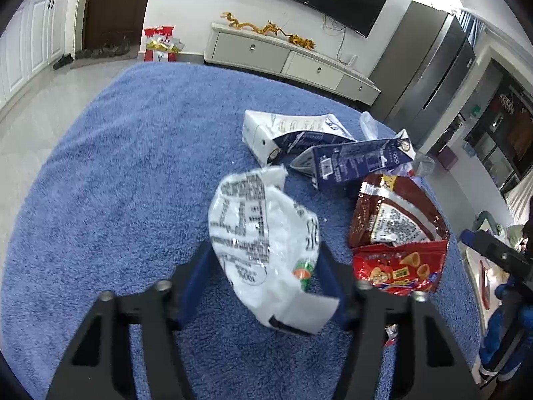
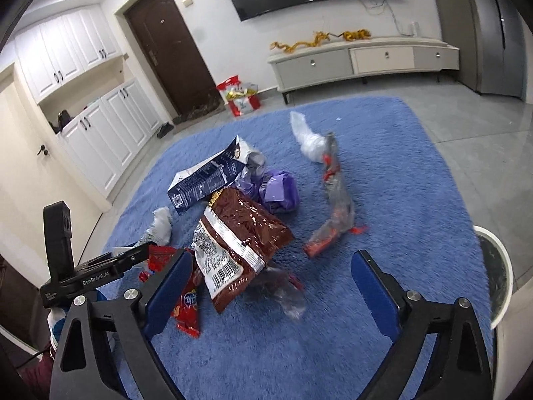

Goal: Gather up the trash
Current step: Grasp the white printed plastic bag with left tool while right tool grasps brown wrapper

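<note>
Now the left gripper (image 1: 266,263) has its jaws around a crumpled white plastic wrapper (image 1: 263,243) printed with black text, the blue pads pressing on either side of it, so it is clamped on that wrapper above the blue rug (image 1: 116,183). Beyond it on the rug lie a white milk carton (image 1: 266,133) and a dark blue carton (image 1: 349,163), touching each other, with a brown foil snack bag (image 1: 393,213) to their right and a red snack packet (image 1: 399,266) just below that bag. From the right wrist view, the right gripper (image 2: 271,280) hangs over the same rug with its jaws wide apart and nothing pressed between them; the lower end of the brown foil snack bag and a blurred clear wrapper (image 2: 283,293) lie in the gap. Farther off sit a purple wrapper (image 2: 279,190), a long clear wrapper with red ends (image 2: 333,213) and a crumpled clear plastic bag (image 2: 309,136). A round white bin (image 2: 499,266) stands at the rug's right edge.
</note>
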